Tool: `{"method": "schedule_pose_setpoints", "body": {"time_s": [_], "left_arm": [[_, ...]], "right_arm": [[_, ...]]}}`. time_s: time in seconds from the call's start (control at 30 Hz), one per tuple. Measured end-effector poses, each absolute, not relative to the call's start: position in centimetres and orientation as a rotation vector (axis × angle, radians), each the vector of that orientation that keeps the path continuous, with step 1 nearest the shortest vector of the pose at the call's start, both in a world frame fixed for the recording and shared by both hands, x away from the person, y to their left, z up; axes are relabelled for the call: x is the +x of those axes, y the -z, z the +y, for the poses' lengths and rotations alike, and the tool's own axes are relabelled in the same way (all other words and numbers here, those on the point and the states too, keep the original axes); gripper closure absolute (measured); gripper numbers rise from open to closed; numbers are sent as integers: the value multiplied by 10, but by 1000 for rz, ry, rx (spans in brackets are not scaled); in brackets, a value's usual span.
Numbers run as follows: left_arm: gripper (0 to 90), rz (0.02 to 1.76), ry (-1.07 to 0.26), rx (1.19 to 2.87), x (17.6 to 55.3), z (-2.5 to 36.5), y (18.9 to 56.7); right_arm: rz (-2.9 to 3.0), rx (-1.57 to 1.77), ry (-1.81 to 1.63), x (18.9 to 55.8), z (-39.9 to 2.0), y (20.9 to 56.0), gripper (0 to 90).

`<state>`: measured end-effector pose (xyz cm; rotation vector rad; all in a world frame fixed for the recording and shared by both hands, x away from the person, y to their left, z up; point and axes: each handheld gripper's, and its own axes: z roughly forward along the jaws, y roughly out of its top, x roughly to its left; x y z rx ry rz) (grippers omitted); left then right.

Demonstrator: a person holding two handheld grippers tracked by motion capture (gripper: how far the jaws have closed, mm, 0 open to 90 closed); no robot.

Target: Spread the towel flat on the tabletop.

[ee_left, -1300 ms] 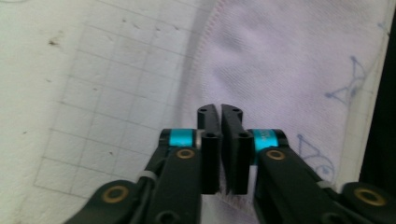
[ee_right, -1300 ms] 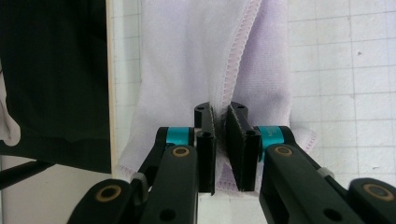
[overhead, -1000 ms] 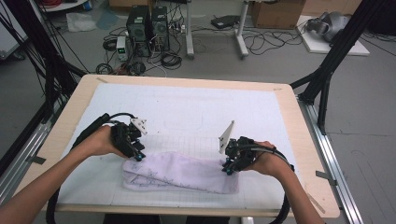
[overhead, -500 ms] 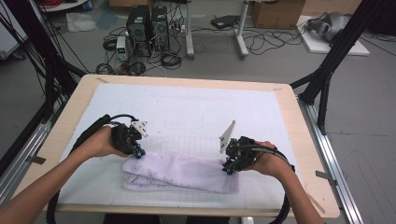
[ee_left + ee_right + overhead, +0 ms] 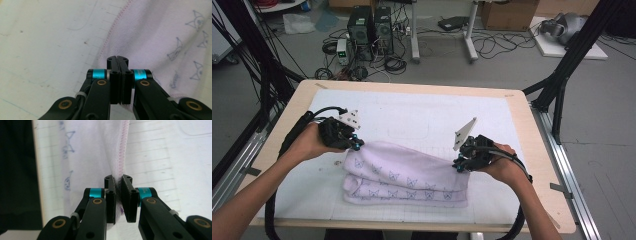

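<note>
Table [image 5: 422, 95]: you work on a pale gridded mat over a wooden top. On the near half lies the cloth [image 5: 404, 175], a soft white towel with small printed outlines and a pink-stitched hem, folded in loose layers, its far edge raised at both ends.

Your left gripper [image 5: 356, 146] sits at the cloth's left far corner. Its jaws have just been closing and now stand pressed together; in the left gripper view [image 5: 117, 60] the hem runs right up to the tips, and the corner appears pinched between them, though little fabric shows there.

Your right gripper [image 5: 458, 165] sits at the right far corner. In the right gripper view [image 5: 118, 181] its jaws clamp the stitched hem, a thin fold of fabric between the pads.

Handling, as a judgement: light, limp, not fragile. It sags between your two holds and the lower layers drag. Hold at the hemmed corners, where the stitching gives the pads something firm; keep both ends level.
</note>
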<state>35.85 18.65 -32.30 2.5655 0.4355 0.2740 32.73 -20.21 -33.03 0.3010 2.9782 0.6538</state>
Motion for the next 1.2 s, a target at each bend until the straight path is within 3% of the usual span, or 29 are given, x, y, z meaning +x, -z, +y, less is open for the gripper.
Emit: {"method": "schedule_pose_setpoints", "body": {"time_s": [0.47,0.63,0.67,0.7,0.73,0.77,0.9,1.0,1.2], "left_arm": [[886,551,-448,2481,387,194,318],[886,637,-596,2366,424,194,302],[885,649,-640,2334,432,193,300],[874,661,-654,2322,439,192,301],[798,696,-636,2333,445,191,302],[707,712,-609,2350,449,191,305],[598,634,-540,2409,442,189,317],[545,622,-472,2450,433,188,326],[536,522,-339,2541,410,180,348]], "right_arm": [[2748,474,-691,374,-197,321,831],[2556,575,-668,398,-195,314,833],[2459,610,-657,403,-194,312,805],[2378,653,-670,407,-194,311,691],[2322,690,-683,412,-193,311,565],[2320,712,-682,415,-193,312,585],[2432,655,-651,413,-198,317,568],[2496,654,-706,407,-205,321,544],[2714,512,-701,392,-197,339,538]]}}
